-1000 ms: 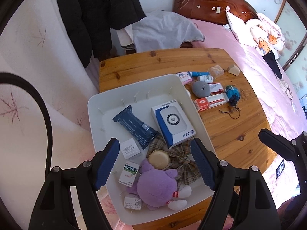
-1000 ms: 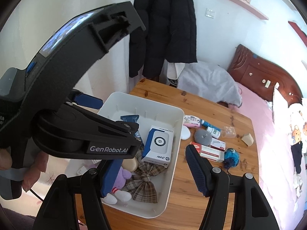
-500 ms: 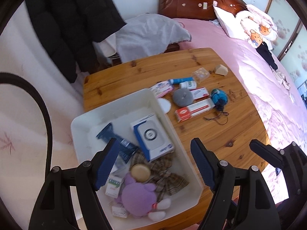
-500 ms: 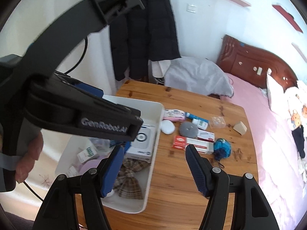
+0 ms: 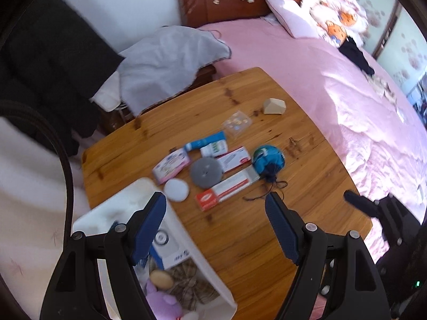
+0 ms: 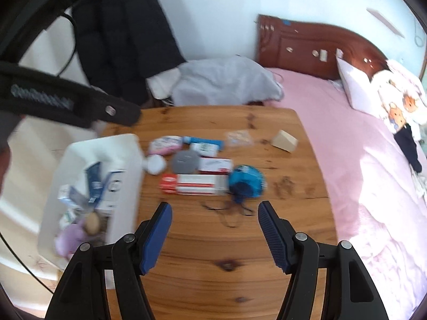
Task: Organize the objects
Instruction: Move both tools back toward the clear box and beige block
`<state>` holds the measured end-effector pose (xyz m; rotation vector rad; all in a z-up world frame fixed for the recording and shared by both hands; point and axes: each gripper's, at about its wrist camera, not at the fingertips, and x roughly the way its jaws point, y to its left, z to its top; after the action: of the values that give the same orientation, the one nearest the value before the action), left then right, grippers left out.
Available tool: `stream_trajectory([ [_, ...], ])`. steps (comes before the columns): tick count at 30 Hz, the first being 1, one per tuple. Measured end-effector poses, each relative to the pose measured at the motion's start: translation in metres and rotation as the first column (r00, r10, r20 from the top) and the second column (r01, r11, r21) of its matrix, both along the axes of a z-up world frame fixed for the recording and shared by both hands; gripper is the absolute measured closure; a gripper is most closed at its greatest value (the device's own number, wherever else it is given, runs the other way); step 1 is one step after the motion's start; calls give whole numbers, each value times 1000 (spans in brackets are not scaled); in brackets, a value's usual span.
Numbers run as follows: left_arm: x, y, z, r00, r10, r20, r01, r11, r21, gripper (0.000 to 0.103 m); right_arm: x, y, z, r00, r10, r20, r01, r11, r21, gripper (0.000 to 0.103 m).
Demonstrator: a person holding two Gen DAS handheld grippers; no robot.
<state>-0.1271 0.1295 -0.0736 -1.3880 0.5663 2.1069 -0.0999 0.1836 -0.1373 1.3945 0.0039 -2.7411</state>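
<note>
A white bin [image 5: 128, 200] [image 6: 130, 160] at the table's left holds a white-blue box [image 6: 113, 189], a purple plush [image 5: 162, 301] and a plaid bow [image 5: 186, 282]. Loose on the wooden table [image 5: 240, 240] lie a red-white box [image 5: 226, 186] [image 6: 194, 184], a grey disc [image 5: 206, 172] [image 6: 185, 161], a white round pad [image 5: 176, 190], a pink pack [image 5: 172, 164], a blue pouch [image 5: 268, 158] [image 6: 246, 180] and a wooden block [image 5: 275, 106]. My left gripper [image 5: 214, 200] is open and empty above the bin's edge. My right gripper [image 6: 214, 209] is open and empty above the table, short of the pouch.
A pink bed [image 5: 347, 80] runs along the table's right side, with a wooden headboard [image 6: 307, 45]. A grey cloth [image 5: 165, 58] and a black coat [image 6: 125, 32] are behind the table. A clear small box [image 5: 236, 124] and a blue tube [image 5: 205, 141] lie mid-table.
Both views have swung right, from over the bin toward the loose items on the table. Both grippers stay open and empty.
</note>
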Motion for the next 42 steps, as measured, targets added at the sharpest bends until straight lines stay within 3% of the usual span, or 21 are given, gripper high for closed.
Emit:
stream_trajectory([
  [10, -36, 77, -55, 992, -123, -7, 118, 968, -223, 23, -57, 93, -38, 1000, -10, 5, 10, 996, 90, 35],
  [19, -73, 118, -89, 984, -162, 73, 175, 956, -235, 23, -100, 127, -60, 995, 90, -50, -78, 976, 202, 35],
  [25, -96, 148, -119, 960, -219, 176, 255, 944, -212, 23, -129, 131, -81, 978, 203, -48, -185, 950, 251, 35],
  [36, -126, 173, -174, 922, -283, 264, 346, 909, -233, 23, -191, 136, -133, 942, 333, 36, -330, 906, 264, 35],
  [42, -133, 179, -196, 916, -285, 282, 360, 894, -265, 23, -213, 132, -154, 924, 376, 76, -382, 885, 267, 35],
])
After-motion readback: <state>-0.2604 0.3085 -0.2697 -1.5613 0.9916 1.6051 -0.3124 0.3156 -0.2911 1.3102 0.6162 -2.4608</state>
